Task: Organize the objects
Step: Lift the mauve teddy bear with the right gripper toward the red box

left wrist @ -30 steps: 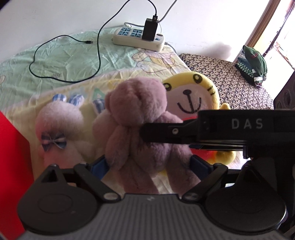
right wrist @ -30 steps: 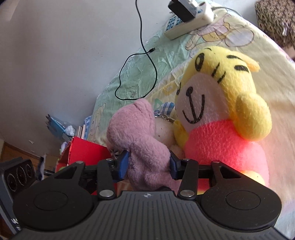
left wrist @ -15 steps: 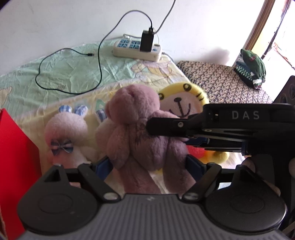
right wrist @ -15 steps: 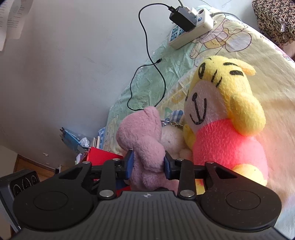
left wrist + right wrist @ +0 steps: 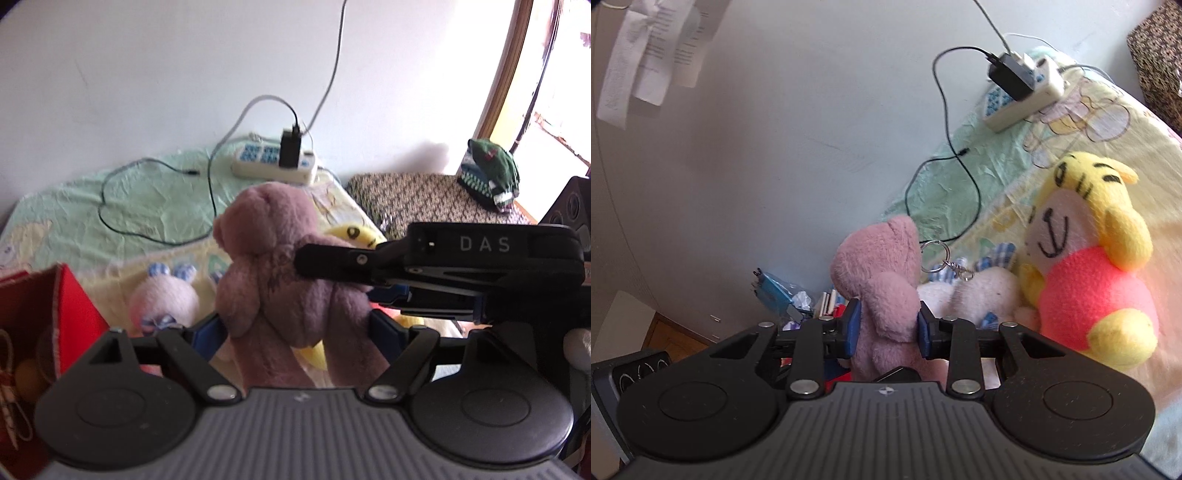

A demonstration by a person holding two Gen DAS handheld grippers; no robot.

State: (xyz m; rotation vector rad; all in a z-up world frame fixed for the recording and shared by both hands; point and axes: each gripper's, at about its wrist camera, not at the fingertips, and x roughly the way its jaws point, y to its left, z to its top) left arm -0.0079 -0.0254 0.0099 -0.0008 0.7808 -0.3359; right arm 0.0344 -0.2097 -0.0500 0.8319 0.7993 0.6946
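Above the bed [image 5: 1071, 122], beside the yellow plush [image 5: 1097, 266] and white bunny [image 5: 164, 302], the mauve bear [image 5: 280, 280] hangs upright, clenched at its torso by the right tool [image 5: 886, 328], its legs between the parted pads of the left tool [image 5: 295, 332].

I lift the mauve teddy bear [image 5: 280, 273] higher off the bed; in the left wrist view its head now reaches the power strip [image 5: 275, 166], and the yellow tiger toy [image 5: 351, 236] sinks almost out of sight behind it. A red box [image 5: 70, 306] swings further into view.
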